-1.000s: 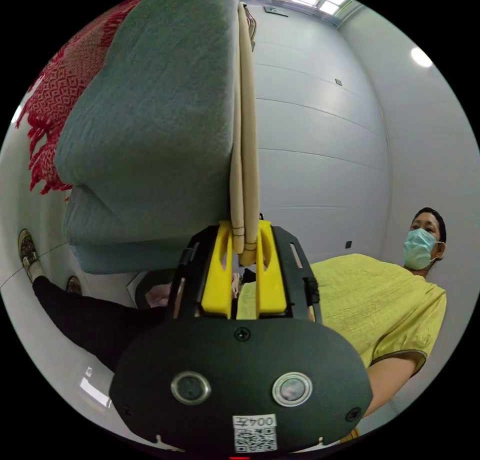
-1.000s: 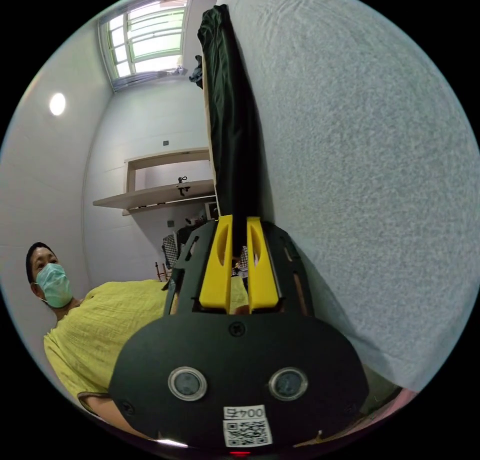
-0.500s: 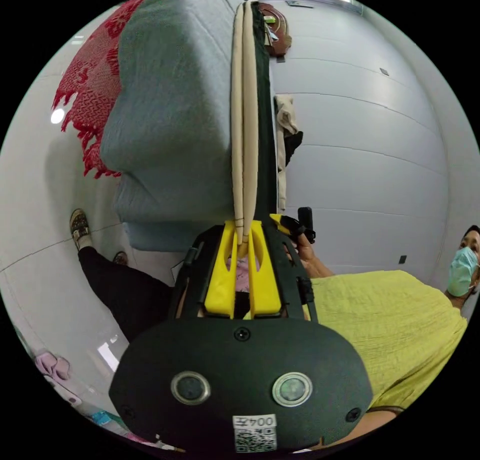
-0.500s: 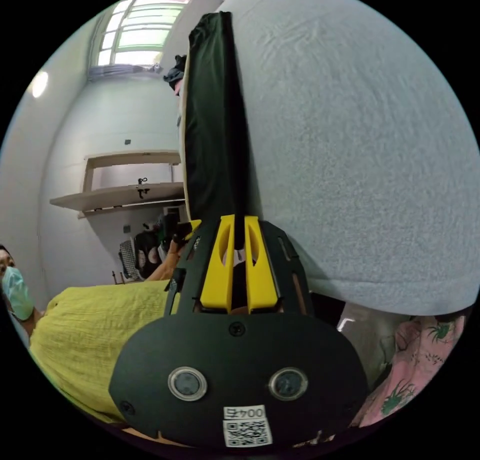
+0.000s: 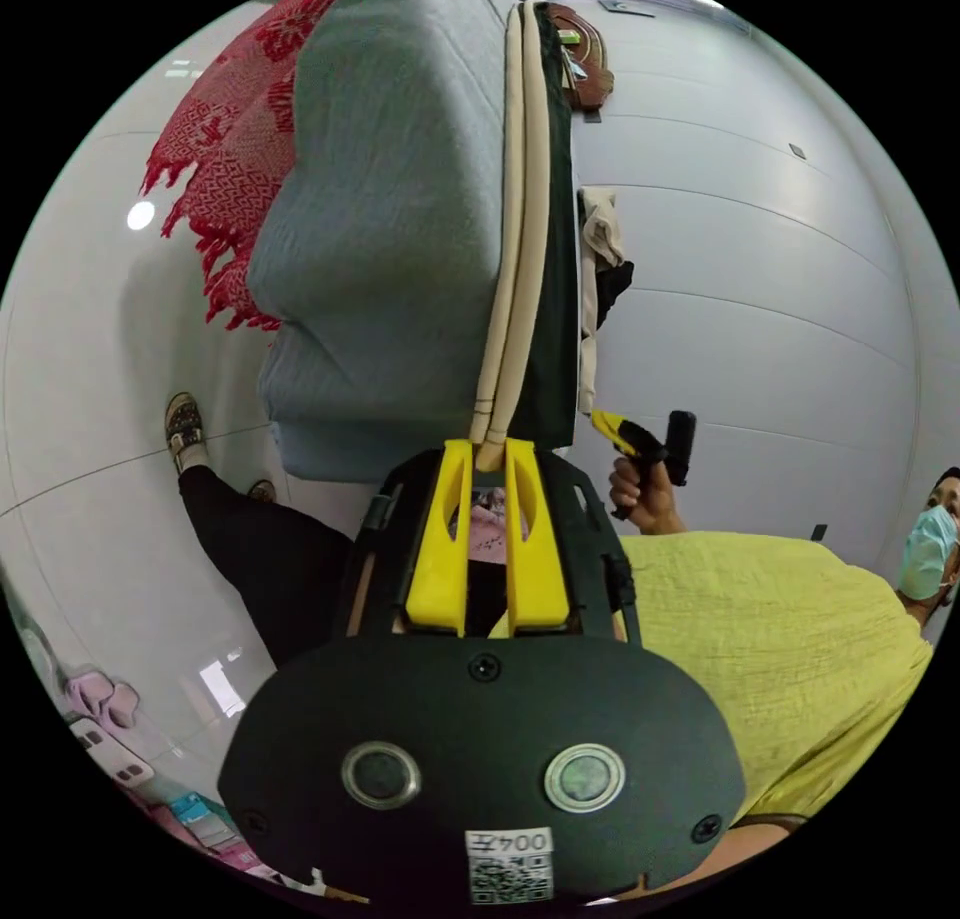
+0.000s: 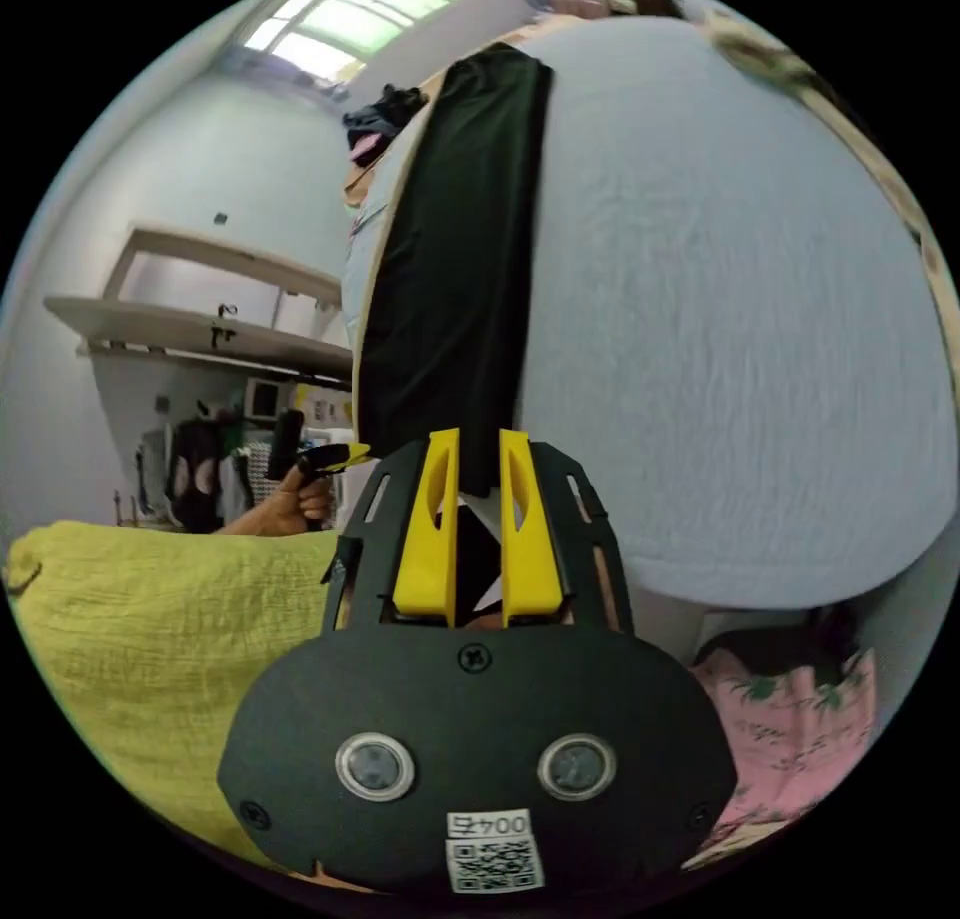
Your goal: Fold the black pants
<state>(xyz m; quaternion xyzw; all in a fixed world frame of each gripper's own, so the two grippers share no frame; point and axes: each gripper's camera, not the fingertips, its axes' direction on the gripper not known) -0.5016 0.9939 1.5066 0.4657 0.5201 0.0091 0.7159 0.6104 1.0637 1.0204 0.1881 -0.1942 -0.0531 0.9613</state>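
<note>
The black pants (image 6: 450, 259) lie as a long folded strip on a grey-blue bed (image 6: 720, 309). My right gripper (image 6: 478, 434) is at their near end, its jaws parted with the black cloth still between them. In the left gripper view the dark pants (image 5: 555, 289) run beside two cream layers (image 5: 520, 259) on the bed (image 5: 390, 209). My left gripper (image 5: 488, 444) has its jaws apart, and the cream end just reaches the tips. The right gripper (image 5: 612, 424) shows here in a hand. The left gripper (image 6: 345, 451) shows in the right gripper view.
A red patterned throw (image 5: 240, 159) hangs over the bed's far side. The person in a yellow top (image 5: 780, 639) stands close to the bed edge. Pink floral cloth (image 6: 790, 719) lies below the bed. A wall shelf (image 6: 190, 329) and hanging clothes (image 5: 595, 249) are behind.
Both grippers have drawn back along the pants towards the bed edge. Their jaws stand wider than half a second ago, and less cloth sits between them.
</note>
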